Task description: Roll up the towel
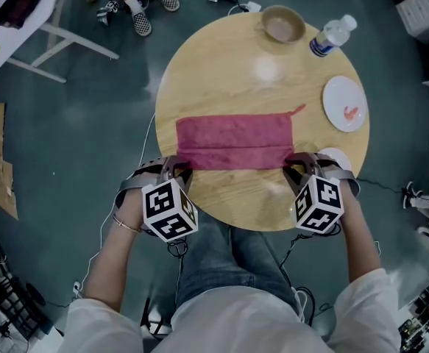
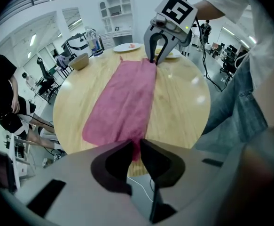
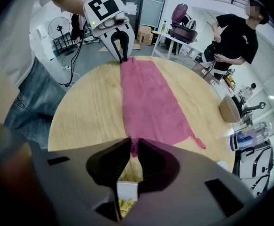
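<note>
A pink-red towel [image 1: 233, 141] lies folded into a long strip across the round wooden table [image 1: 221, 72]. My left gripper [image 1: 178, 165] points steeply down at the towel's near left corner and is shut on it. In the left gripper view the towel [image 2: 126, 98] runs away from the jaws, a fold of cloth pinched between them [image 2: 136, 150]. My right gripper [image 1: 296, 165] is shut on the near right corner. The right gripper view shows the towel [image 3: 148, 100] stretching toward the left gripper [image 3: 121, 56], with cloth caught between the jaws [image 3: 133, 149].
Along the table's far and right side stand a tan bowl [image 1: 283, 23], a water bottle [image 1: 332, 34] and a white plate [image 1: 344, 103]. A small white dish [image 1: 337, 156] sits beside my right gripper. A person in black [image 3: 234, 37] stands beyond the table.
</note>
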A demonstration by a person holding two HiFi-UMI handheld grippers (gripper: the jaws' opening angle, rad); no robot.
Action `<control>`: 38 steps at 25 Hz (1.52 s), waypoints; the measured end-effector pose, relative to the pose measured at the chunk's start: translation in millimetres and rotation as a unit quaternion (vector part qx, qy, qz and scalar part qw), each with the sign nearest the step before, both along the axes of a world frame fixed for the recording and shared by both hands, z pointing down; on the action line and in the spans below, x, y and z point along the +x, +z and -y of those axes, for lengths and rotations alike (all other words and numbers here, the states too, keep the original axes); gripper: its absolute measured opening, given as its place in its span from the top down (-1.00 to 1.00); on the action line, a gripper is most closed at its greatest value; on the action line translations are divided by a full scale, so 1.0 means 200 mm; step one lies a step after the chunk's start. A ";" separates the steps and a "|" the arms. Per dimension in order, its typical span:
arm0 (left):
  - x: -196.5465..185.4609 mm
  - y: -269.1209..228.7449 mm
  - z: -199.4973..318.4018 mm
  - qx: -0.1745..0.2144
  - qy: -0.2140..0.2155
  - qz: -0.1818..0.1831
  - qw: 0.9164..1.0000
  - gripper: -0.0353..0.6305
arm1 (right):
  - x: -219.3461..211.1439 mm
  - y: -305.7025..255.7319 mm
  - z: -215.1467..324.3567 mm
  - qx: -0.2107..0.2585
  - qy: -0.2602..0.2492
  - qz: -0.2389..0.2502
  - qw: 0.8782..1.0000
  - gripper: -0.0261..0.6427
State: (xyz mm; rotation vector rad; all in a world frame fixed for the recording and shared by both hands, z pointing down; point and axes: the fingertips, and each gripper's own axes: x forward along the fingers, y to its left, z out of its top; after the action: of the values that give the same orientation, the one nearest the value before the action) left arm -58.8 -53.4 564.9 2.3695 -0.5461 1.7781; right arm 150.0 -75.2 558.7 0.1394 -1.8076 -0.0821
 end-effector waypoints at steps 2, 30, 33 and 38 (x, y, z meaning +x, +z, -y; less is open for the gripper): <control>0.00 0.01 0.01 0.005 -0.003 0.004 1.000 0.74 | -0.01 0.00 0.01 0.005 0.001 0.001 1.000 0.78; -0.02 -0.11 -0.08 -0.078 -0.045 -0.031 0.995 0.82 | 0.00 -0.15 -0.06 -0.071 0.047 0.023 0.996 0.85; -0.03 -0.11 -0.04 -0.076 -0.053 -0.032 0.995 0.82 | -0.01 -0.15 -0.02 -0.070 0.055 0.023 0.996 0.85; -0.06 -0.10 0.03 -0.074 -0.075 -0.035 0.994 0.82 | -0.02 -0.15 0.03 -0.067 0.067 0.025 0.995 0.85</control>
State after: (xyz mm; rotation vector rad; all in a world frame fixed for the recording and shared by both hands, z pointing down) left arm -70.2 -58.5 544.7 2.2199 -0.5462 1.6067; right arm 145.3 -81.7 529.2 0.1665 -1.8430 0.1388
